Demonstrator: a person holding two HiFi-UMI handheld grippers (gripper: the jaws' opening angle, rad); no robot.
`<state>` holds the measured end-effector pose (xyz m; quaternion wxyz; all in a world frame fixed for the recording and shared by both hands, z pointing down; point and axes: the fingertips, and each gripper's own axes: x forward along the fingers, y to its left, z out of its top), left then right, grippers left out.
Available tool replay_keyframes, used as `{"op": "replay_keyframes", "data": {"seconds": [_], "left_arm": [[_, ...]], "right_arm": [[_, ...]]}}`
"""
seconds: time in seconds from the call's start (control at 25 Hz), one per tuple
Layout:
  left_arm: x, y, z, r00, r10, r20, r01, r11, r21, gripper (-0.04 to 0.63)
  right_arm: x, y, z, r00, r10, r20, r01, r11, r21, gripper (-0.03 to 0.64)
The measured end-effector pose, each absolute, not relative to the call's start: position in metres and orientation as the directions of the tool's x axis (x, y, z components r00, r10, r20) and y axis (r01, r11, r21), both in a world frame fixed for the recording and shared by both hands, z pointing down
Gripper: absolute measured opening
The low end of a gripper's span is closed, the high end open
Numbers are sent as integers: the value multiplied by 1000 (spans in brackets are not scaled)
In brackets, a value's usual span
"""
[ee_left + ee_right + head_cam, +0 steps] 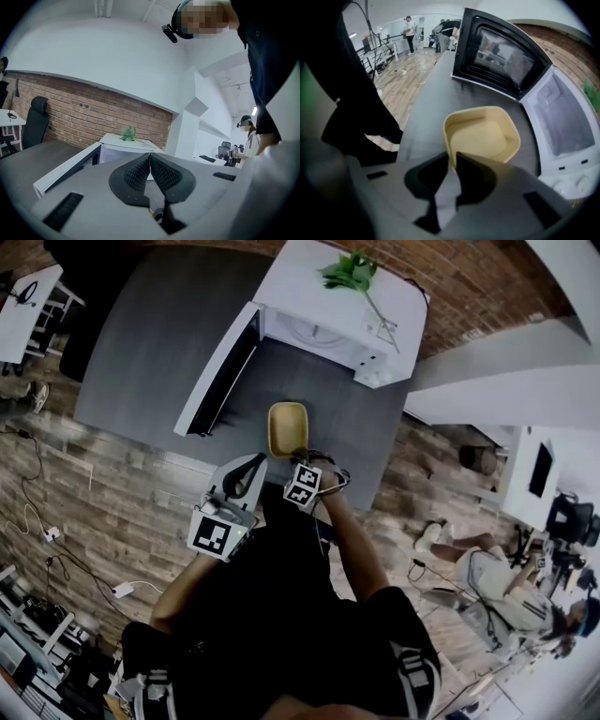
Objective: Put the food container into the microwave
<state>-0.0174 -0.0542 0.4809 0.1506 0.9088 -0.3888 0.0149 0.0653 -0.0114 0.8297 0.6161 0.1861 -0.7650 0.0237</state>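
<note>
Brick wall (70, 122), black office chair (35, 124) before it, plank floor (122, 493) (grey-brown)

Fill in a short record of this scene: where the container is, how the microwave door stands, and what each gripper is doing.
container: yellow food container, empty, on the grey table in front of the microwave
door: door swung open
right gripper: right gripper pointing down, jaws closed on the container's near rim
left gripper: left gripper jaws together, nothing between them, apart from the container
on top of microwave: green plant
</note>
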Motion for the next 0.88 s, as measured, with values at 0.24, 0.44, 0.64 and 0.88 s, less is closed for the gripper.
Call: {"op": "replay_keyframes", "data": {"seconds": [0.24, 0.44, 0.64, 0.88], "left_arm": [[-14, -56, 483, 689, -710, 145, -719, -643, 265, 38], [-9, -61, 480, 683, -717, 140, -725, -640, 255, 38], [3, -65, 473, 667, -733, 130, -738, -628, 247, 38], [23, -67, 467, 659, -743, 119, -745, -622, 239, 38]], "right_arm": [[63, -11, 822, -197, -261, 945, -284, 938, 200, 43], [64, -12, 815, -211, -258, 943, -272, 942, 197, 41], [70, -13, 802, -231, -267, 936, -275, 940, 200, 38], [81, -19, 782, -253, -292, 922, -280, 935, 219, 37]]}}
